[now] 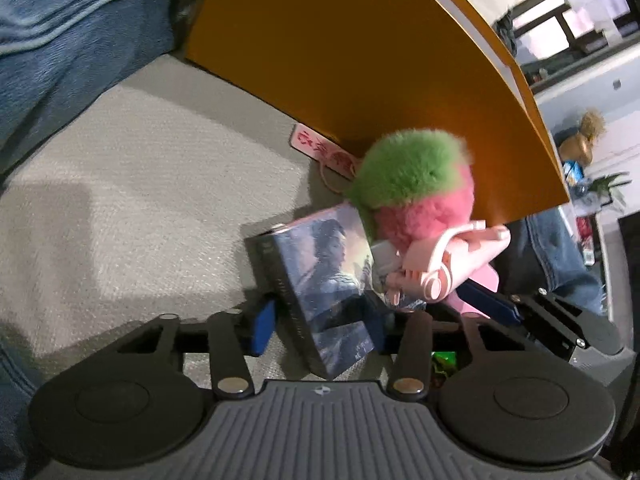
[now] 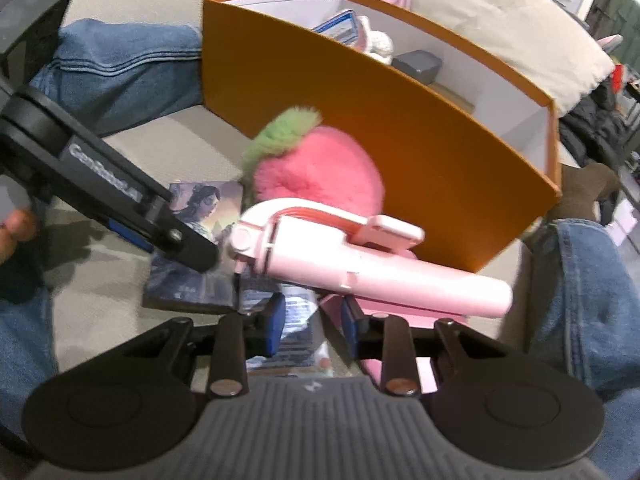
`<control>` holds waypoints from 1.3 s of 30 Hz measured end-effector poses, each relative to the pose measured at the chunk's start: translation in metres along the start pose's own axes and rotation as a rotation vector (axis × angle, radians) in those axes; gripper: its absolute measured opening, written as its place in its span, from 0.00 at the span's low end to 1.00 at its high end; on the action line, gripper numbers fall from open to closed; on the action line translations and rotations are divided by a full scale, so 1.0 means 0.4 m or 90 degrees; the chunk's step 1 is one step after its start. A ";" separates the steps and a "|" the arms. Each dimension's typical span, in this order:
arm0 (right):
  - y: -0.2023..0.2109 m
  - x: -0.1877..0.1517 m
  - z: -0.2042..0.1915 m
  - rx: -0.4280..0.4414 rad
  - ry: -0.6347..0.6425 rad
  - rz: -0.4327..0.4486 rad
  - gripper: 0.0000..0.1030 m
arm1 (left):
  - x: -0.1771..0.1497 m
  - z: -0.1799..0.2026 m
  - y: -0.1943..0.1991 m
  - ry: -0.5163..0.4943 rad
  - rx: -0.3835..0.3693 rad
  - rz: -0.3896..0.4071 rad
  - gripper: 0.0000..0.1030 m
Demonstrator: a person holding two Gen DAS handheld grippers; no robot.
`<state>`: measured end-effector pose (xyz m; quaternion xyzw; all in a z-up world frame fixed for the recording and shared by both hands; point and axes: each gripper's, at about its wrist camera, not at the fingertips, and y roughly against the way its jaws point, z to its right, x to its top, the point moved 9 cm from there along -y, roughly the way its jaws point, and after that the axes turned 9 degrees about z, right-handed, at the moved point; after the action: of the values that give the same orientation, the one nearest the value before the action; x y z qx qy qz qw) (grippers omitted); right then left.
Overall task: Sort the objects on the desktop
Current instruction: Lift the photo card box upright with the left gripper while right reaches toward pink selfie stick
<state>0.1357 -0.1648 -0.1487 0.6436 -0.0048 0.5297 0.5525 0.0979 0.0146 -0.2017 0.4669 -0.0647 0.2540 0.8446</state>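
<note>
1. My left tongs (image 1: 320, 328) are clamped on a dark illustrated box (image 1: 320, 288), one blue pad (image 1: 262, 328) on its spine edge, the other hidden behind its far side. The box stands tilted on a grey fabric surface (image 1: 140, 184).
2. My right tongs (image 2: 314, 326) carry a pink selfie stick (image 2: 360, 256). From the right wrist the blue pads (image 2: 276, 324) sit just under the stick with a gap between them; printed paper (image 2: 294, 336) shows through it. I cannot tell whether the pads press on the stick's pink underside.
3. The stick lies across the front of a fluffy pink and green plush (image 2: 320, 164) shaped like a strawberry. The plush rests against the outer wall of an orange box (image 2: 360, 120).
4. The orange box is open on top, white inside. It holds a grey block (image 2: 418, 65), a white plush (image 2: 378, 42) and a blue-edged card (image 2: 340, 24).
5. A pink tag (image 1: 320, 146) with red characters lies at the foot of the box wall.
6. Legs in blue jeans (image 2: 120, 68) flank the scene on both sides.
</note>
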 end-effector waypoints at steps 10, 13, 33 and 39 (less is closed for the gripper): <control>0.006 -0.008 0.022 0.018 -0.069 0.007 0.32 | 0.014 0.033 0.030 -0.057 -0.015 0.043 0.35; -0.001 -0.012 0.016 0.036 -0.082 0.002 0.30 | 0.013 0.047 0.032 -0.071 -0.014 0.046 0.34; -0.021 -0.085 0.007 0.112 -0.224 -0.082 0.50 | -0.025 0.119 0.010 -0.175 0.010 0.031 0.31; -0.014 -0.085 0.000 0.107 -0.224 -0.083 0.35 | -0.028 0.101 0.038 -0.208 0.058 0.029 0.31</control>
<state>0.1239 -0.1822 -0.1760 0.7692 -0.0153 0.3705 0.5204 0.0859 -0.0163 -0.1717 0.5384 -0.1998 0.1963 0.7948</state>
